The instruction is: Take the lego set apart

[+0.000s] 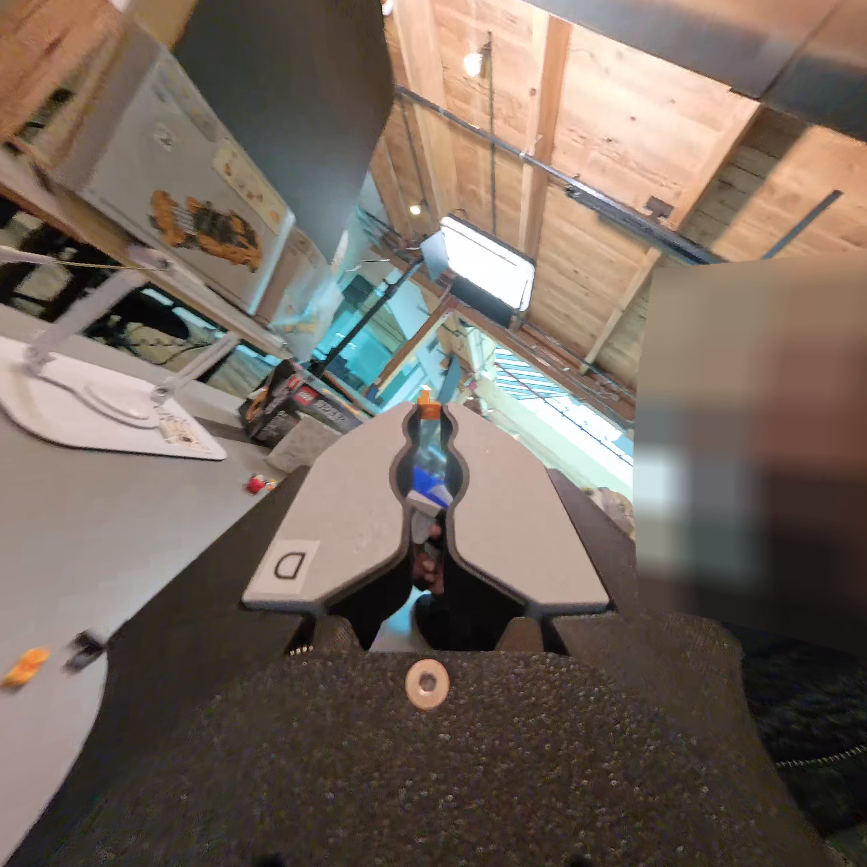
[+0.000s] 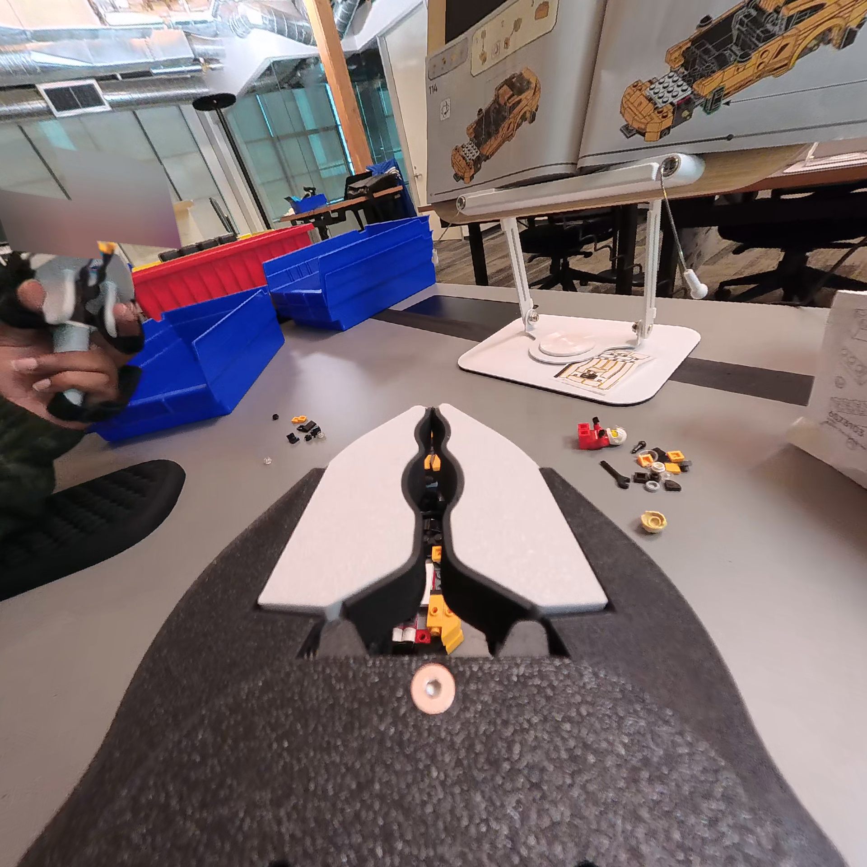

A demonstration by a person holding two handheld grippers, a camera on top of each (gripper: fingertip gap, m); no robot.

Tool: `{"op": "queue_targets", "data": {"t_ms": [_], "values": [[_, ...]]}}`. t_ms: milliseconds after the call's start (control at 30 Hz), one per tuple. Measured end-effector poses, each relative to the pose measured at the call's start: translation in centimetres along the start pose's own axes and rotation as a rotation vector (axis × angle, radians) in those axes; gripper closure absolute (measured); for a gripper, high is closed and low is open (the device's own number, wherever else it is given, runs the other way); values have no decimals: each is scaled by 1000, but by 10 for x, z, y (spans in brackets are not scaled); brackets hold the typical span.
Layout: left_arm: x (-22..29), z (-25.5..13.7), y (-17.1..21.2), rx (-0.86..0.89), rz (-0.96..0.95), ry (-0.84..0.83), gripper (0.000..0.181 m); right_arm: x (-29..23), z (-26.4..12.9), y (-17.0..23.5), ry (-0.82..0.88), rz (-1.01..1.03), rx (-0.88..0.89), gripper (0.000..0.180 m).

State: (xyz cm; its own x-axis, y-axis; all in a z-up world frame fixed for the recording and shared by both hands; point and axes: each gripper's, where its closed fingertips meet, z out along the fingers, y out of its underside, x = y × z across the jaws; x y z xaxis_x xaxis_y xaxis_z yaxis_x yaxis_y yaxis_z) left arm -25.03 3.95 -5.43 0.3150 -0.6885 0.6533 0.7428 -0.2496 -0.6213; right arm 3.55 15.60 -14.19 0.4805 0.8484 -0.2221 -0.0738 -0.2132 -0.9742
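My left gripper [image 1: 429, 409] is raised and tilted up toward the ceiling. It is shut on a small orange lego piece [image 1: 428, 407] that pokes out at its tips. It also shows in the right wrist view [image 2: 101, 277], held in a hand at the far left above the table. My right gripper [image 2: 434, 413] is low over the grey table [image 2: 328, 375], its jaws closed to a narrow slit. The orange, black, white and red lego car [image 2: 438, 614] shows through that slit and is held between the fingers.
Blue bins [image 2: 211, 356] and a red bin [image 2: 220, 267] stand at the back left. A white stand [image 2: 581, 347] holds the open instruction booklet [image 2: 657, 84]. Loose pieces [image 2: 657, 469], a red minifigure [image 2: 598, 436], a tan round piece [image 2: 653, 520] and small black bits [image 2: 305, 429] lie on the table. A white paper bag [image 2: 840, 375] is at the right. There is about 35 centimeters between the tips of the two grippers.
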Motion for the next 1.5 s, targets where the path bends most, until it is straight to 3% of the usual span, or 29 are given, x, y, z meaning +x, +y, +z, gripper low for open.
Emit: {"op": "queue_targets", "data": {"t_ms": [33,333,433,633,900,1133,1300,1500], "values": [[-4,-6,-3,-7,26,-47,173,0,0,0,0,0,-2,180],[-57,-63,-23,-255,521,-624,173,-2,2,4,-15,3,-18,180],[-77,-68,-9,-424,742,-782,173,-2,3,6,-18,6,-23,180],[-127,-61,37,-819,1101,-943,173,-1,5,9,-29,26,-33,180],[-162,-50,93,-1068,1126,-844,171,-2,5,8,-60,61,-33,180],[-170,-49,113,-1119,1069,-782,161,-1,4,8,-78,94,-36,180],[-158,-38,111,-1023,1032,-728,160,-1,5,9,-86,106,-41,180],[-112,11,120,-741,874,-519,167,3,5,10,-38,50,-53,174]]}}
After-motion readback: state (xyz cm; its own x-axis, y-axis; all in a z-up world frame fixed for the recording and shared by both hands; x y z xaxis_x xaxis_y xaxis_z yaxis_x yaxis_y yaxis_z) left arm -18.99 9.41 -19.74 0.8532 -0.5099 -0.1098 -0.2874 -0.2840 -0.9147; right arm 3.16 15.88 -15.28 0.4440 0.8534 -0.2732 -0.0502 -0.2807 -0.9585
